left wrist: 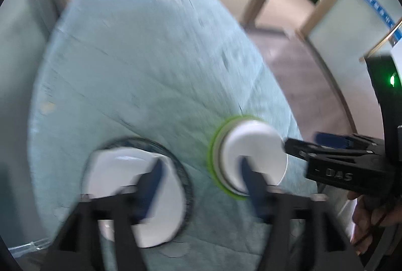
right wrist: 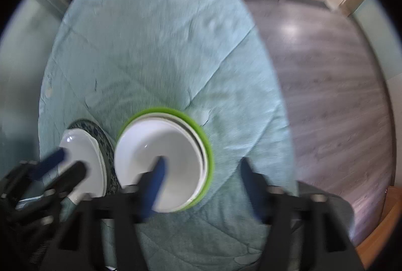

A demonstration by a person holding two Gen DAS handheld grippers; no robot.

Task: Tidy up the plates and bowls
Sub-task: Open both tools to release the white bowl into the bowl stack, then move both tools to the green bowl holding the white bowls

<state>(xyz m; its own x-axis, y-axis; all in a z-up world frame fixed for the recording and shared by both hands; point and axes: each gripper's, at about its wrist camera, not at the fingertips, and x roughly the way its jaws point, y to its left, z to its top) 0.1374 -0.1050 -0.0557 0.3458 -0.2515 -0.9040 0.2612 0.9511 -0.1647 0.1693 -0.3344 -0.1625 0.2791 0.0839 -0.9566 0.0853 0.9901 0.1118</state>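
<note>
A white plate (left wrist: 113,175) (right wrist: 83,148) lies on a dark patterned plate (left wrist: 186,178) (right wrist: 105,143) on the teal tablecloth (left wrist: 150,70). Beside it, a white bowl (left wrist: 253,143) (right wrist: 176,145) is nested in a stack with a green-rimmed bowl (left wrist: 212,153) (right wrist: 208,143) at the bottom. My left gripper (left wrist: 201,180) (right wrist: 71,159) hovers open, one finger over the plate and one over the bowl, holding nothing. My right gripper (right wrist: 203,178) (left wrist: 302,141) is open too, astride the right rim of the bowl stack without pressing on it. Both views are motion-blurred.
The tablecloth (right wrist: 163,45) stretches far beyond the dishes. To the right, the table edge drops to grey wood-look flooring (right wrist: 326,82). A person's hand (left wrist: 369,215) holds the right gripper's handle. Pink flowers and a dark stand sit past the far end.
</note>
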